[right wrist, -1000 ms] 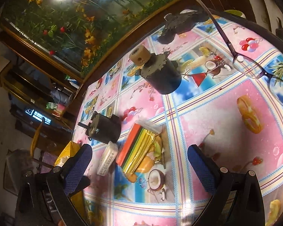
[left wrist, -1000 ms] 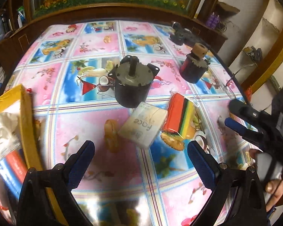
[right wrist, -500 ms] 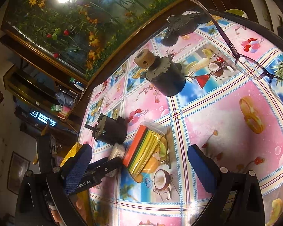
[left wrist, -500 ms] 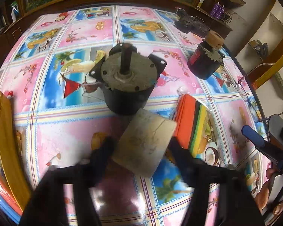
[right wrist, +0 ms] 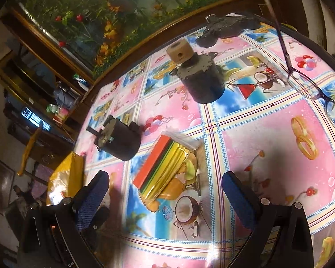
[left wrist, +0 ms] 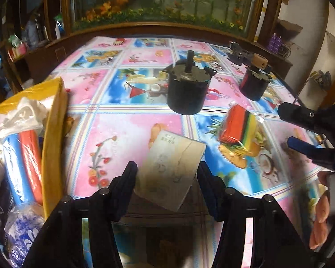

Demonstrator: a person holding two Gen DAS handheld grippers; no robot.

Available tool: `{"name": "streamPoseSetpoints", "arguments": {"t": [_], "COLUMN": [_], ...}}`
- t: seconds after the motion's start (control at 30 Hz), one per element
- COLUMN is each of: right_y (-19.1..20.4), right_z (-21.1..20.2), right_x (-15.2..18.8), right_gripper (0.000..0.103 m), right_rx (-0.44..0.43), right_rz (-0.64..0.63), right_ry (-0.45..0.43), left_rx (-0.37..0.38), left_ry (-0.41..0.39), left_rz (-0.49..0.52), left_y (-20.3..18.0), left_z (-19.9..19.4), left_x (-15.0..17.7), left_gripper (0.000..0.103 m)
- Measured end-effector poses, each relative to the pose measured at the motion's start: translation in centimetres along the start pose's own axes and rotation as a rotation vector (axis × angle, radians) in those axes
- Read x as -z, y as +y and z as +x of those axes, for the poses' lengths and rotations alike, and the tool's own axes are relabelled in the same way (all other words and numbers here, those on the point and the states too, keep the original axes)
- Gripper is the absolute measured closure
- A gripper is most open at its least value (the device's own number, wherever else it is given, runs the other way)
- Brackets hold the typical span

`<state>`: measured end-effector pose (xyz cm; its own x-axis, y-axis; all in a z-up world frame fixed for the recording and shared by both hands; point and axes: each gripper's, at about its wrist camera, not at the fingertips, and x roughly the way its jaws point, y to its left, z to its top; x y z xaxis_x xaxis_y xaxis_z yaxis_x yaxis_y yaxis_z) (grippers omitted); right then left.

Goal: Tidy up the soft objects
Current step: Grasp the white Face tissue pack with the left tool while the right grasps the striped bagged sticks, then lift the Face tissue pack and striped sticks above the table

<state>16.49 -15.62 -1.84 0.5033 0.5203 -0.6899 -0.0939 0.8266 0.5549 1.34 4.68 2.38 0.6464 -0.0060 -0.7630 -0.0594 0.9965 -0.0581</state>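
Both grippers low in frame: left gripper jaws have just closed, clamping the flat whitish paper-wrapped pack; right gripper jaws gape over the rainbow-striped plastic packet on the bench.

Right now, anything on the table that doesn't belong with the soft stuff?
Yes: two black motors stand among the soft packs, and glasses lie near the edge. The left hand-held gripper has just closed on the tissue pack.

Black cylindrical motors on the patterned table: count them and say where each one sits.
2. One black cylindrical motor with a bare shaft stands mid-table, behind the striped packet. The other, capped by a tan wooden wheel, stands further right. None seems hidden.
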Motion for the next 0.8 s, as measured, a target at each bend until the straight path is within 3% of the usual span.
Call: {"name": "streamPoseSetpoints", "arguments": {"t": [0.4, 0.6, 0.77, 0.8], "right_y": [4.6, 4.8, 2.5, 2.0], "right_z": [5.3, 5.4, 3.3, 2.8], "right_x": [-0.1, 0.1, -0.3, -0.4], "right_gripper": [0.001, 0.003, 0.040, 0.043], "right_rx": [0.170, 0.246, 0.250, 0.259], "right_rz": [-0.100, -0.181, -0.174, -0.160], "right_ry": [0.074, 0.070, 0.050, 0.040], "left_rx": [0.004, -0.001, -0.008, -0.009], "left_ry": [-0.015, -0.016, -0.016, -0.014], "left_rz": [-0.023, -0.008, 0.004, 0.006], "left_y": [1.5, 1.4, 1.1, 1.0], "left_z": [0.5, 0.5, 0.5, 0.5], "left_x": [0.1, 0.3, 0.4, 0.5], "left_gripper": [0.049, 0.049, 0.049, 0.049]}}
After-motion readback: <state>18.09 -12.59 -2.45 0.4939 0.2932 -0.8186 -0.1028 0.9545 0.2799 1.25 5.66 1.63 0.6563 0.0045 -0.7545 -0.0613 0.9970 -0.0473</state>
